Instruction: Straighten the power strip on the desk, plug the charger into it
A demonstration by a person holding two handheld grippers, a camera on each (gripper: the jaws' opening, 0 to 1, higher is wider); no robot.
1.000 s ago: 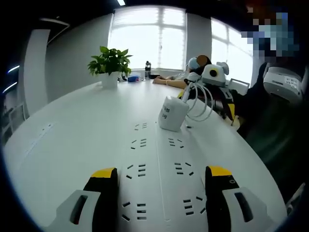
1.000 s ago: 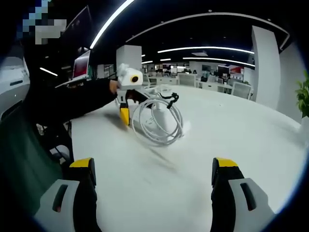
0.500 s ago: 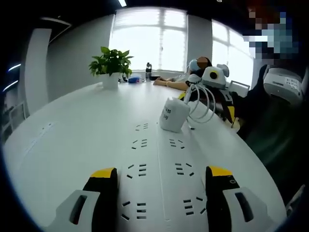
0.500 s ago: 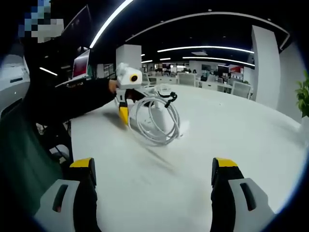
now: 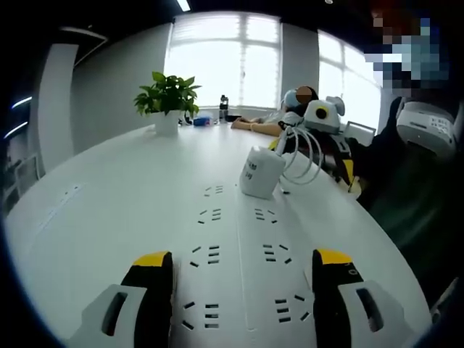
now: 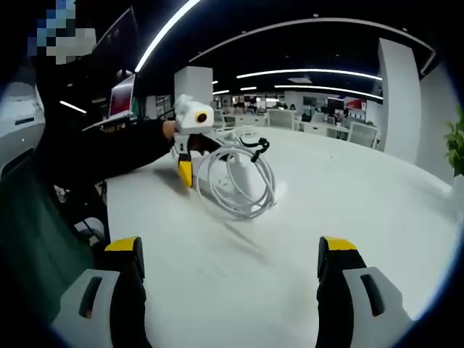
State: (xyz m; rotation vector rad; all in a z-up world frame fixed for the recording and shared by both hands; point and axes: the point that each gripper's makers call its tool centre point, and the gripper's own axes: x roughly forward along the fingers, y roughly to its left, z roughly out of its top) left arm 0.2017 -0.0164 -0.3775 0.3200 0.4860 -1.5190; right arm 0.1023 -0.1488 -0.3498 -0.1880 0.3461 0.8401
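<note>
A long white power strip (image 5: 239, 239) lies on the white desk (image 5: 109, 210) and runs away from me between the jaws of my left gripper (image 5: 243, 259), which is open just above its near sockets. At its far end stands a white charger (image 5: 259, 172). Its coiled white cable (image 5: 304, 154) hangs beside a third gripper (image 5: 320, 114) held by a person in a dark sleeve. My right gripper (image 6: 230, 248) is open over bare desk. Well beyond it are the cable coil (image 6: 235, 185) and that other gripper (image 6: 190, 123) with a yellow jaw.
A potted plant (image 5: 167, 98) and a bottle (image 5: 222, 105) stand at the desk's far end, where a person (image 5: 279, 119) leans on the top. A seated person in dark clothes (image 5: 413, 188) is close on the right. The desk edge (image 5: 377, 232) curves along that side.
The cable coil by the other gripper has shifted slightly back and forth. Both of my grippers have stayed almost still and open.
</note>
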